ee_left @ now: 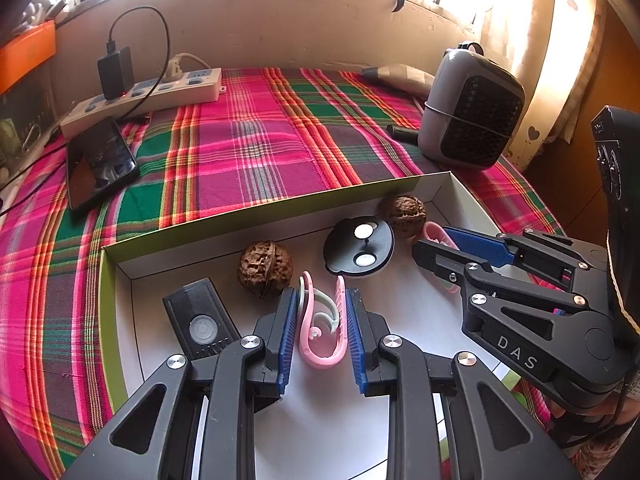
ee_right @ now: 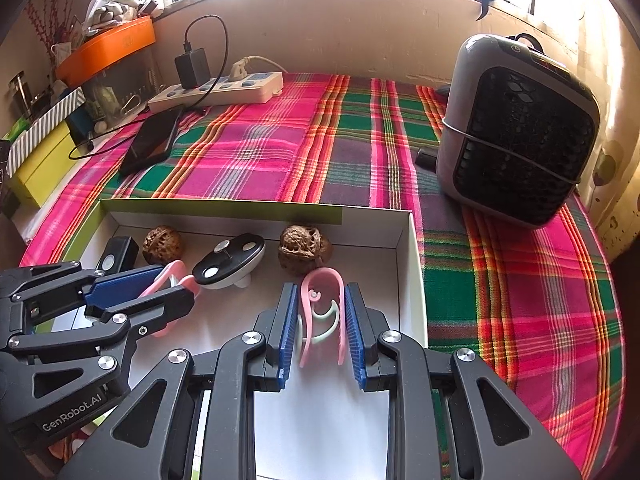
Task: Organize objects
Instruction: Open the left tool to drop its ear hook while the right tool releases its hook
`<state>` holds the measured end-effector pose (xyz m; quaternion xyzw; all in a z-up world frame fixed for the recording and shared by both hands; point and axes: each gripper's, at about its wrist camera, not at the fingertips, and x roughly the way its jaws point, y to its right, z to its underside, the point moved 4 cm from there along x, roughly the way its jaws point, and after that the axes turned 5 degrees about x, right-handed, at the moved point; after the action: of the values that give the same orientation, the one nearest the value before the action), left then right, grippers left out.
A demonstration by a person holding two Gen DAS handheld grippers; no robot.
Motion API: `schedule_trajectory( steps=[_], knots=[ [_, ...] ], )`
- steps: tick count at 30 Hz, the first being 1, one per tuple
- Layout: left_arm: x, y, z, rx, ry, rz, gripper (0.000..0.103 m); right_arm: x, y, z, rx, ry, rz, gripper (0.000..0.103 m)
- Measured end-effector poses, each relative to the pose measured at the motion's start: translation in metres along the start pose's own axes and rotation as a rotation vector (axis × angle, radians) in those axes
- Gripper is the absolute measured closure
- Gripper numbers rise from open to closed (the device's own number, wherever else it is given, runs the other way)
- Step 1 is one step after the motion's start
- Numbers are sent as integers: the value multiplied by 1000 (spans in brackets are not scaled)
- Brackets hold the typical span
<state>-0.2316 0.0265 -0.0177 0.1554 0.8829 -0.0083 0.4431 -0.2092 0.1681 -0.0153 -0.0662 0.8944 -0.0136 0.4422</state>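
Note:
A shallow white box (ee_left: 240,216) with green outer sides lies on the plaid cloth. In the left wrist view my left gripper (ee_left: 322,296) is shut on a pink and mint clip (ee_left: 320,356), held just over the box floor. My right gripper (ee_left: 434,240) comes in from the right, shut on a second pink clip (ee_left: 434,234) near the box's far right corner. The right wrist view shows that second clip (ee_right: 324,276) squeezed between the right gripper's (ee_right: 321,292) blue pads, with the left gripper (ee_right: 176,282) at the left. Two walnuts (ee_left: 264,268) (ee_left: 404,210), a round black device (ee_left: 358,246) and a black remote (ee_left: 200,320) lie in the box.
A grey fan heater (ee_right: 520,132) stands on the cloth to the right behind the box. A white power strip (ee_left: 152,96) with a charger and a dark phone (ee_left: 100,164) lie at the back left. Orange and yellow-green boxes (ee_right: 108,48) crowd the far left.

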Motion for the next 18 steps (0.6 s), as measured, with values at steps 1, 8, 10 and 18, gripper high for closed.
schedule_trajectory(
  steps=[1,8,10,18],
  knots=[
    [0,0,0,0,0,0,81,0,0,0,2,0,-1,78],
    [-2,-2,1,9,-1,-24,76,-3,1,0,20,6,-14,68],
    [-2,-2,2,10,0,-31,75,-4,0,0,21,9,-23,61],
    [-9,-4,6,-5,5,-48,70,-10,-1,3,36,24,-14,56]
  ],
)
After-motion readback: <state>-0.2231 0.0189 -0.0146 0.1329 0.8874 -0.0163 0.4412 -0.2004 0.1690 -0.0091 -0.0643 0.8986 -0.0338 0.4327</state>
